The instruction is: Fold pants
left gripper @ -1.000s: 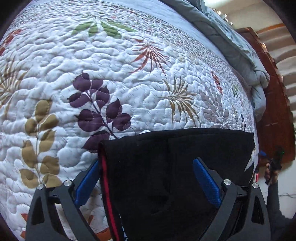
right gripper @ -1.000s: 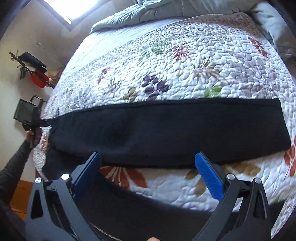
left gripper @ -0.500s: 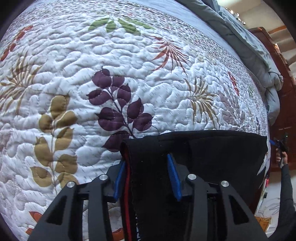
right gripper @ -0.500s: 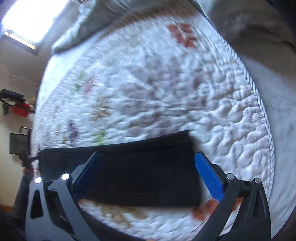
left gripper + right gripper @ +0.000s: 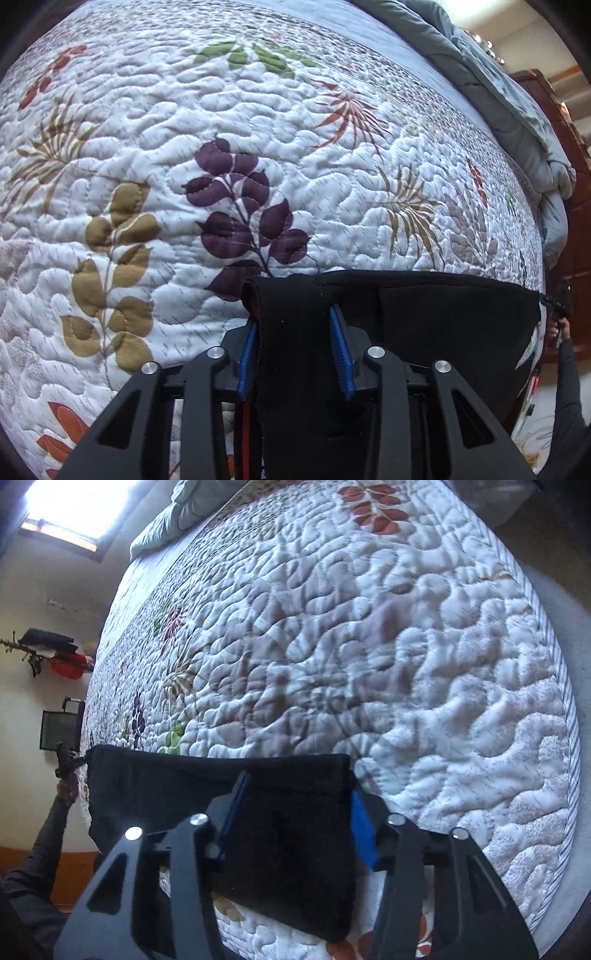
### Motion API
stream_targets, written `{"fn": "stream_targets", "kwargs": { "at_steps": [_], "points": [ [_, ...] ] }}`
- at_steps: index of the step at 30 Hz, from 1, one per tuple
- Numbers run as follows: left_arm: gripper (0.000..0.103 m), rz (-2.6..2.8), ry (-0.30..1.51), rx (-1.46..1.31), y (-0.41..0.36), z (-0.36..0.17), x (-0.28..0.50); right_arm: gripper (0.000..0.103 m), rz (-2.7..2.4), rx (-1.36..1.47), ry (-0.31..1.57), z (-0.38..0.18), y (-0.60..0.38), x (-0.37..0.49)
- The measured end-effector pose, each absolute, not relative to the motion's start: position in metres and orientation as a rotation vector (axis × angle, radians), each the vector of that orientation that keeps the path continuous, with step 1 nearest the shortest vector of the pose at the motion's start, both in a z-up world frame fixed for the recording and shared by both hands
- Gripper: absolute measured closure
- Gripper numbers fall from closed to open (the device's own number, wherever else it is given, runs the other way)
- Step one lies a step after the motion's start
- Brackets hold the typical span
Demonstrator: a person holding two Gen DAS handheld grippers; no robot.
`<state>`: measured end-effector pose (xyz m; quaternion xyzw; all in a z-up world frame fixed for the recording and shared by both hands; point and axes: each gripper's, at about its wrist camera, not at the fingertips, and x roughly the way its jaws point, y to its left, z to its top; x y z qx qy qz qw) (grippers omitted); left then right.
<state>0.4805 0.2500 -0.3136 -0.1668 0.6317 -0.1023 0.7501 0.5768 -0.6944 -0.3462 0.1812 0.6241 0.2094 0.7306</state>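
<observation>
Black pants lie flat across a white quilt printed with purple, tan, green and rust leaves, stretched as a long dark band along the near part of the bed. In the left wrist view the left gripper points steeply down at one end of the band, where the cloth is bunched into a raised fold with a red stripe showing along its edge; the 2 blue pads sit on either side of that fold, the jaws closing and already pinching it. The rest of the band runs off to the right toward the bed's edge, where the person's other hand and dark sleeve show small. In the right wrist view the right gripper is over the opposite end of the pants, near the corner; its jaws are closing with the black cloth between them, the right pad at the pants' end edge, the left pad over the cloth, and whether they yet press it I cannot tell. A grey duvet is heaped at the far side of the bed. A window glows above, and a red thing hangs on the wall.
</observation>
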Motion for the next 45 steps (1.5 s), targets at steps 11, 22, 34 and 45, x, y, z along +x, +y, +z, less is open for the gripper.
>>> {"fn": "stream_targets", "kwargs": {
  "at_steps": [11,22,34,45],
  "points": [
    [0.088,-0.174,1.31,-0.319,0.241,-0.278,0.466,0.091,0.426,0.283,1.288,-0.315,-0.681,0.561],
    [0.09,-0.226,1.145,-0.235,0.221,-0.186,0.426,0.097,0.373,0.138,1.13,-0.241,-0.674,0.518],
    [0.089,-0.297,0.938,-0.204,0.207,-0.137,0.288,0.097,0.03,-0.295,0.708,-0.236,-0.638,0.356],
    [0.081,-0.244,1.056,-0.292,0.238,-0.204,0.191,0.094,-0.216,-0.358,0.653,-0.299,-0.619,0.253]
  ]
}}
